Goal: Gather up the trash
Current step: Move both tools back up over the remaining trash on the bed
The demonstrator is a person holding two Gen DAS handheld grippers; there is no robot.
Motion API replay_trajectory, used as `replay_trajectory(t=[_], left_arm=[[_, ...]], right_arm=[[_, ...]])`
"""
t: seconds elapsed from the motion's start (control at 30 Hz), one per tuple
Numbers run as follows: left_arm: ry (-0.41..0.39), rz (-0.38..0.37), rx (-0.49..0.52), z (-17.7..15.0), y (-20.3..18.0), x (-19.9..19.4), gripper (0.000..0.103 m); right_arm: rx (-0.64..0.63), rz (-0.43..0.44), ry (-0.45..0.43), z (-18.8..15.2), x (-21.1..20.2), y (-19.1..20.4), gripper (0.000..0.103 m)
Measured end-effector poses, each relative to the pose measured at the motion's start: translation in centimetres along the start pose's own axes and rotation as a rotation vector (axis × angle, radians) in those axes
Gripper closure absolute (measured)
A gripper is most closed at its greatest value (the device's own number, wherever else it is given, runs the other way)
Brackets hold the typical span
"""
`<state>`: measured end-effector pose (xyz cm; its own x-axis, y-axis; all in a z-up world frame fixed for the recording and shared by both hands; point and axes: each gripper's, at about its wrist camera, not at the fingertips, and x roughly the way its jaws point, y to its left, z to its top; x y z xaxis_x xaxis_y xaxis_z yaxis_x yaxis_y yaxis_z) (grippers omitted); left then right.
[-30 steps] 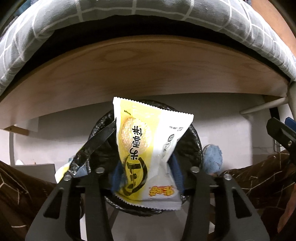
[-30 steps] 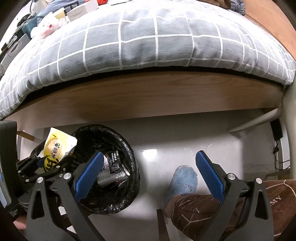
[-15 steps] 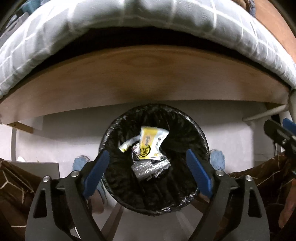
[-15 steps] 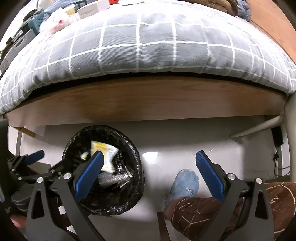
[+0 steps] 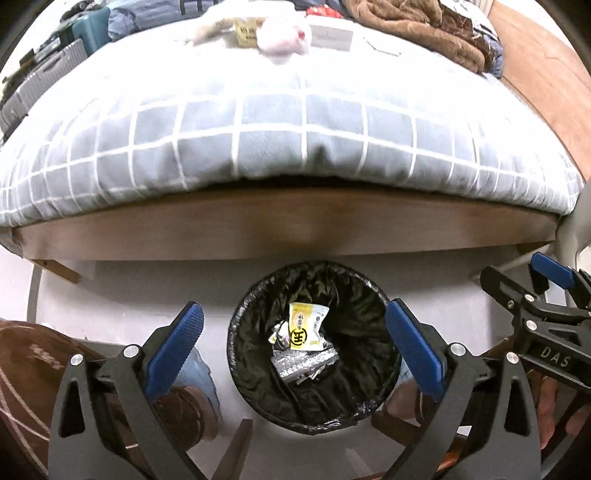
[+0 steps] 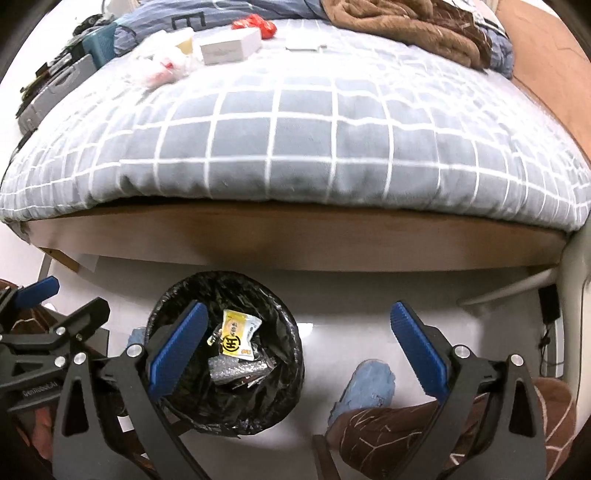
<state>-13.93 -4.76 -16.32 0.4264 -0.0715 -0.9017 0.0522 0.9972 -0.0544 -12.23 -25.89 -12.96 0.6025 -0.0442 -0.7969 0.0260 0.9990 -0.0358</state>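
A yellow and white snack wrapper (image 5: 306,325) lies inside the black-lined trash bin (image 5: 255,384) on the floor, on top of silver foil trash (image 5: 303,363). My left gripper (image 5: 295,349) is open and empty, held above the bin. My right gripper (image 6: 301,349) is open and empty, to the right of the bin (image 6: 280,398), with the wrapper (image 6: 238,334) showing beside its left finger. On the bed lie a white box (image 6: 231,46), a crumpled plastic bag (image 6: 162,66), a red wrapper (image 6: 256,24) and a flat white packet (image 6: 303,43).
The bed with a grey checked cover (image 5: 295,140) and wooden frame (image 5: 288,229) stands behind the bin. A brown blanket (image 6: 402,26) lies at its far right. The person's blue slipper (image 6: 365,387) and brown trousered legs are beside the bin. Cases (image 5: 37,81) stand far left.
My left gripper opened and let the snack wrapper fall into the bin. Both grippers then rose and tilted up, so the bed top came into view.
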Motion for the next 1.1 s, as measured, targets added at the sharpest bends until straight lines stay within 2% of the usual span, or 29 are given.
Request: replay_trajectory(t=[0.37, 0.7, 1.1], left_arm=[[-0.078, 0.004, -0.022, 2.7, 1.5, -4.9, 0.006], [-0.148, 0.019, -0.067, 6.5, 4.3, -8.6, 0.006], [-0.17, 0.051, -0.113, 11.7, 7.6, -8.7, 0.006]], right_arm=[[-0.009, 0.003, -0.08, 2.8, -4.6, 0.4, 0.008], [-0.022, 0.01, -0.167, 7.3, -8.2, 1.4, 0.008], [-0.053, 0.015, -0.194, 13.7, -8.1, 3.5, 0.008]])
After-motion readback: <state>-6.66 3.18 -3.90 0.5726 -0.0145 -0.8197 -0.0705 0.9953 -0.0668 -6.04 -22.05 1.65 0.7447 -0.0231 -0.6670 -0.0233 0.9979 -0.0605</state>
